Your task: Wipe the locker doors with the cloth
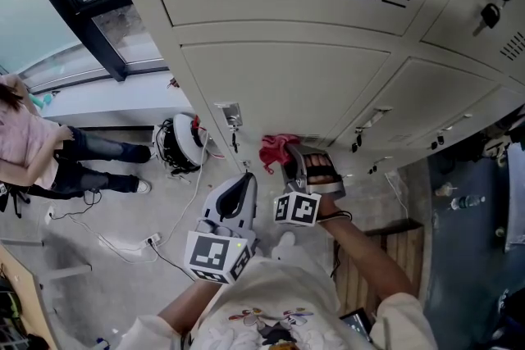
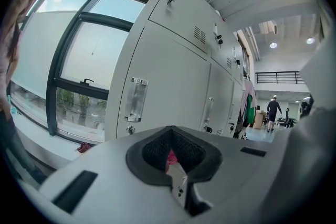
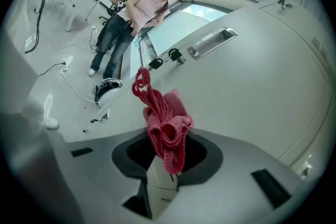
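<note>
- A person [image 1: 33, 143] in a pink top and dark trousers sits on the floor at far left, below the window [image 1: 74, 12].
- A cable reel [image 1: 182, 142] stands on the floor next to the base of the lockers, with white leads trailing away from it.
- The left gripper [image 1: 240, 183] is held low and out from the lockers, pointing at the lower door [image 1: 287, 78] but not touching it. Its jaws are drawn together. Its own view shows a thin sliver of pink [image 2: 170, 157] at the seam. I cannot tell whether that is pinched or only seen past the jaws.
- A metal handle [image 1: 228, 112] with a small lock under it sits at the left edge of that door, just left of the cloth.
- The cloth [image 1: 276, 147] is red, knitted and bunched up, and lies against the lower part of the door.
- The right gripper [image 1: 308, 168] is clamped on the cloth. In its own view the folds [image 3: 165, 128] stick up out of the closed jaws, close to the pale door.
- More locker doors run off to the right, and keys [image 1: 492, 4] hang from an upper one.
</note>
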The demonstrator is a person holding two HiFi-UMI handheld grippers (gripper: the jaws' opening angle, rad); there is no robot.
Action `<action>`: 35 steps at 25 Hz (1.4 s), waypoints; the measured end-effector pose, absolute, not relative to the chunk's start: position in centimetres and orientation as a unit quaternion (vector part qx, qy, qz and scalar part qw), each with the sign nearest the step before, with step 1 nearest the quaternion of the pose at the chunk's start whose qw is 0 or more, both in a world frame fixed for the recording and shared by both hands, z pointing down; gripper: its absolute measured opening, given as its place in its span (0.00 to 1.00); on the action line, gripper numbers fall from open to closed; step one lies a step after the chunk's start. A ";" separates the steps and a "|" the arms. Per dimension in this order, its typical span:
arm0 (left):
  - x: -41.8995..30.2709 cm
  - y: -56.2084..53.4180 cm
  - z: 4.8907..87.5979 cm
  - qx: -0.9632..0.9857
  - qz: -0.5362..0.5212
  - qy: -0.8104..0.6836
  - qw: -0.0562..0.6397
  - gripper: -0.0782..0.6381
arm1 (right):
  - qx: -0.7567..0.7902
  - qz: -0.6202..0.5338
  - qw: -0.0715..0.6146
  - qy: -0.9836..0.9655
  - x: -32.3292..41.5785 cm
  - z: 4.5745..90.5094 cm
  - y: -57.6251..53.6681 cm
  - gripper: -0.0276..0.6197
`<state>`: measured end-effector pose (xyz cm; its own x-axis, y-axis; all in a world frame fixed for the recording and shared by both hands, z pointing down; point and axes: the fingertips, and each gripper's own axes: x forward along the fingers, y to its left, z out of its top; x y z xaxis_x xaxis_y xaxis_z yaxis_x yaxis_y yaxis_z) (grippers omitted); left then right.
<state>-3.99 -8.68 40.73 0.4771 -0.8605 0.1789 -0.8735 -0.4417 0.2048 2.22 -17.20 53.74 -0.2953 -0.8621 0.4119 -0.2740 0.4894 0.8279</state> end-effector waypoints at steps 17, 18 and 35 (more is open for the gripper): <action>-3.8 -8.6 40.6 0.851 0.022 -0.507 0.136 0.12 | 0.363 -0.258 0.479 -0.756 1.7 58.2 -16.3 0.20; -3.7 -8.6 40.6 0.851 0.022 -0.506 0.136 0.12 | 0.364 -0.258 0.476 -0.758 1.6 57.9 -16.1 0.20; -4.3 -8.6 40.0 0.852 0.015 -0.508 0.126 0.12 | 0.426 -0.321 0.364 -0.763 2.6 43.5 -14.2 0.20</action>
<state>-4.29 -8.63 39.99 0.4834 -0.8617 0.1544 -0.8695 -0.4521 0.1990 2.56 -14.21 43.54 -0.3713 -0.8845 0.2824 -0.4168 0.4306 0.8006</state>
